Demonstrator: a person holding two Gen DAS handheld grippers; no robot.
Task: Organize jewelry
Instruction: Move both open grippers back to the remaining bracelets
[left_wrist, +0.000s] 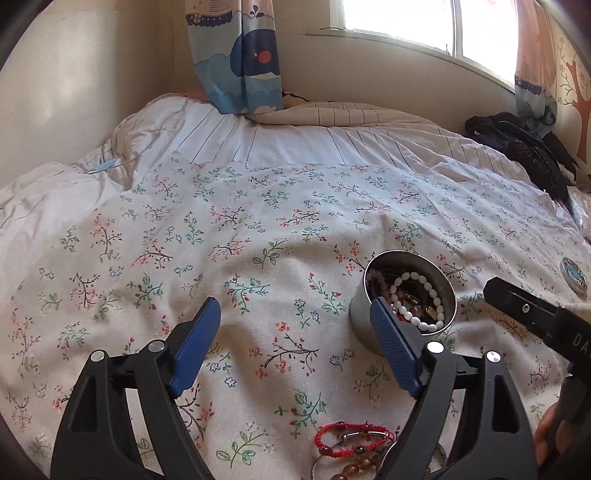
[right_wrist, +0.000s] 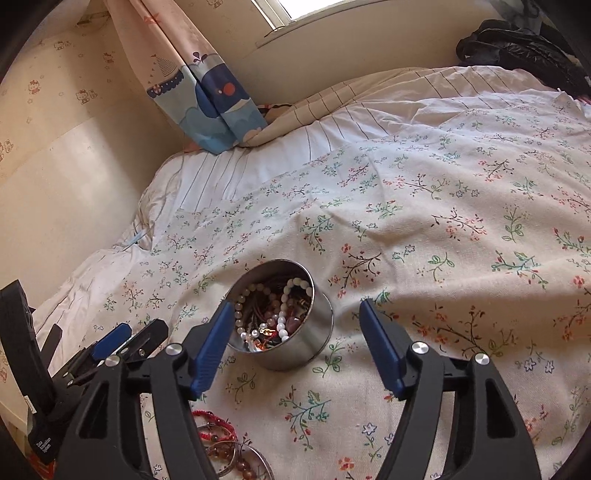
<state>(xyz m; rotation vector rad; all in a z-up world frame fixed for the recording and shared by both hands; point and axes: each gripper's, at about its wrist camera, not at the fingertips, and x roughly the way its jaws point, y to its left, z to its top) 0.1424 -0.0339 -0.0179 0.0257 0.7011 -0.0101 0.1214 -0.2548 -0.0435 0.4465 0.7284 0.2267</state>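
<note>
A round silver tin (left_wrist: 360, 314) full of bead bracelets and a white pearl strand (left_wrist: 424, 295) stands on the floral bedspread. It also shows in the right wrist view (right_wrist: 314, 332). My left gripper (left_wrist: 295, 314) is open and empty, its right finger just in front of the tin. My right gripper (right_wrist: 297, 314) is open and empty, just behind the tin, left finger by its rim. Loose jewelry lies on the cloth near me: a red cord bracelet (left_wrist: 351, 435), brown bead bracelets (right_wrist: 236, 461) and a metal bangle (right_wrist: 258, 456).
The tin's lid (left_wrist: 574, 275) lies on the bedspread at the right. A black jacket (left_wrist: 524, 147) lies at the bed's far right. A whale-print curtain (left_wrist: 243, 66) hangs at the wall. The right gripper's body (left_wrist: 535, 317) shows in the left wrist view.
</note>
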